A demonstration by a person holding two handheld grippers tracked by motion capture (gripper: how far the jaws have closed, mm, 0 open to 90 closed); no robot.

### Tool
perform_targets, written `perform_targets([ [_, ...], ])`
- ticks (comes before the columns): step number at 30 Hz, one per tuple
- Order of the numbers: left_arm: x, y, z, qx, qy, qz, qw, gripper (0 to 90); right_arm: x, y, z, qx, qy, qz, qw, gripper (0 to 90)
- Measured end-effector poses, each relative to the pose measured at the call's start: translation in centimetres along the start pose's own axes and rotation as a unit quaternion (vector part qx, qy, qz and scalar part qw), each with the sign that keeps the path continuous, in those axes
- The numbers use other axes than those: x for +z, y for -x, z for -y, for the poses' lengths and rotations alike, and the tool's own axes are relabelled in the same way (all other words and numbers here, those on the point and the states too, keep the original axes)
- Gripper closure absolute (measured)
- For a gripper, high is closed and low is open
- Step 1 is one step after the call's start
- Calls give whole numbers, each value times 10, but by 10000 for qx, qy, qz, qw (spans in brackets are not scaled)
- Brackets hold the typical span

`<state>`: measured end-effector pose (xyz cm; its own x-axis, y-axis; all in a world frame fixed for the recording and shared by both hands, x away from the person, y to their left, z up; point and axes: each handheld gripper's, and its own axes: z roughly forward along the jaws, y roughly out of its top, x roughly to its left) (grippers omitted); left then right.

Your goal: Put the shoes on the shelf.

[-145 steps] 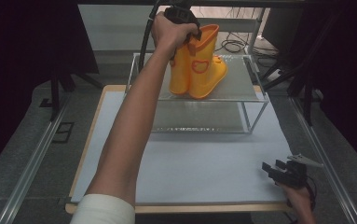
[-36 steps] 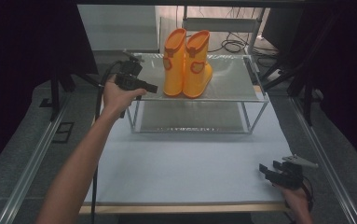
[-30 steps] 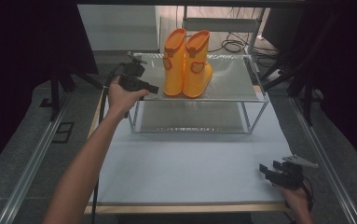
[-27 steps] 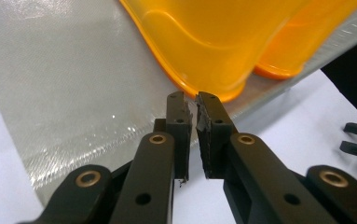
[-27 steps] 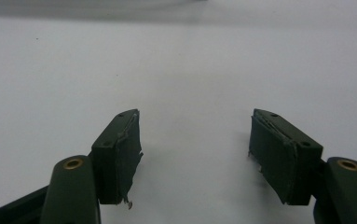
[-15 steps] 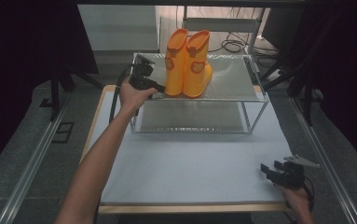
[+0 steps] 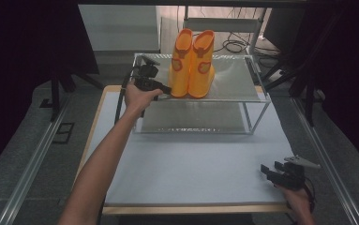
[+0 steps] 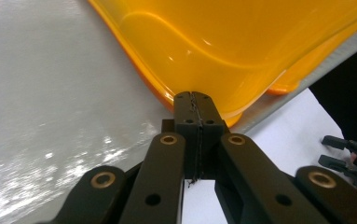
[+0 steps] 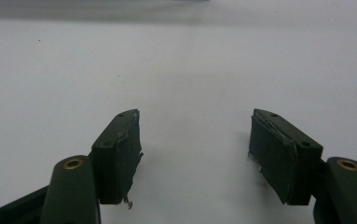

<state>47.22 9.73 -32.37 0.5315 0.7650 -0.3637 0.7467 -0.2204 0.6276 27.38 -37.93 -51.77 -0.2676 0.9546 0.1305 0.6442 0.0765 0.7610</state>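
Observation:
A pair of orange rubber boots [image 7: 192, 63] stands upright on the top shelf of a metal rack [image 7: 233, 79]. My left gripper [image 7: 167, 89] reaches in from the left at shelf height. Its jaws are shut with nothing between them, and the tips touch the lower edge of the left boot [image 8: 241, 42]. In the left gripper view the shut jaws of the left gripper [image 8: 195, 100] meet the boot's orange rim. My right gripper [image 7: 268, 171] rests low at the table's front right. In the right gripper view the right gripper [image 9: 195, 140] is open over the bare white surface.
The rack has a lower shelf [image 7: 191, 117] under the boots. A white mat [image 7: 191, 164] covers the table in front of the rack. Cables and dark stands lie behind and beside the table. The right gripper [image 8: 348, 156] appears far off in the left gripper view.
My left hand has moved right along the rack's left end until the gripper's tips reached the left boot. The right gripper has stayed in place.

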Motion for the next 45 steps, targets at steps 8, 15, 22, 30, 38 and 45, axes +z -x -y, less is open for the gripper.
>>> perform_targets([
  [8,10,18,-4,60,-70,197,9998,900,0,0,0,-18,14,-6,10000,337],
  [15,15,22,-5,94,-40,266,9996,898,0,0,0,-7,3,-15,10000,337],
  [22,11,17,-2,106,-32,262,9996,830,-1,0,0,-8,0,-17,10000,336],
  [30,-2,10,0,199,88,268,9994,670,-1,1,0,4,-2,-3,10000,336],
  [38,-14,5,9,267,176,472,9984,554,-1,0,1,-9,-8,-10,10000,336],
  [45,-29,4,15,475,236,535,9972,521,-1,0,1,-29,-6,-1,10000,336],
])
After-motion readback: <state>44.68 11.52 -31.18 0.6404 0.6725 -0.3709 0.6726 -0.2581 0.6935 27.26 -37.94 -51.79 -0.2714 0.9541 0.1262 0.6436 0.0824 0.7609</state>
